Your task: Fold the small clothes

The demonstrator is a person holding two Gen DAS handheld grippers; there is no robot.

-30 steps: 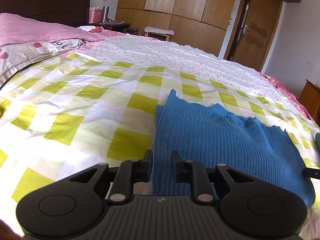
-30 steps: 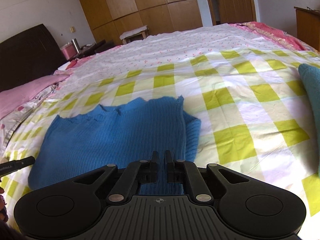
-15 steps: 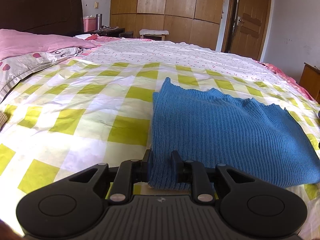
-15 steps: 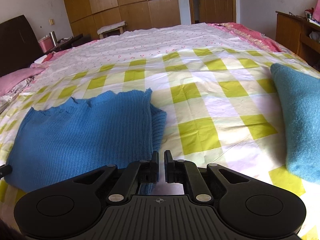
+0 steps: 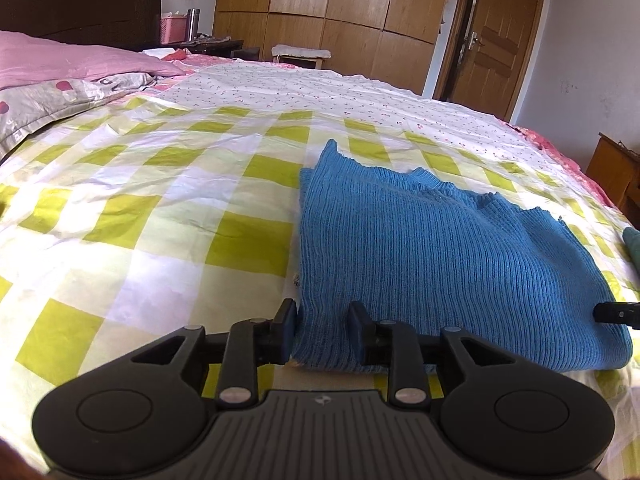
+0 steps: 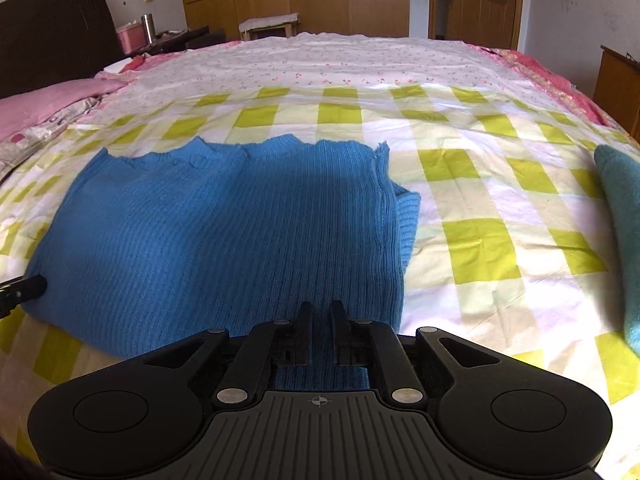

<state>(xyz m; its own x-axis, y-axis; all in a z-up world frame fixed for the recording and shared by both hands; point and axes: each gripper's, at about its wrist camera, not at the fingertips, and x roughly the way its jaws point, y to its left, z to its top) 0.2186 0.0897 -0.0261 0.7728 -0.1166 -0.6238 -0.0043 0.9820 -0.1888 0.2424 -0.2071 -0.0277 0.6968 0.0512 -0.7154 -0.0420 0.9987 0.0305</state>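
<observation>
The folded blue ribbed-knit sweater (image 5: 440, 264) lies on the bed's yellow-and-white checked sheet (image 5: 132, 216). Left tongs (image 5: 322, 330) – just opening – straddle its near-left corner; right tongs (image 6: 320, 330), also easing apart, straddle its near edge. No legible writing.

There is one blue ribbed knit sweater (image 6: 224, 232) and one fuzzy teal cloth (image 6: 622, 236) on the one big bed with a yellow and white checked sheet (image 6: 472, 168). Two black grippers show, the left gripper (image 5: 322, 330) and the right gripper (image 6: 320, 332). Far back stand one pink basket (image 5: 173, 29), one shiny metal cup (image 5: 193, 23) and one small wooden stool (image 5: 301, 54).
</observation>
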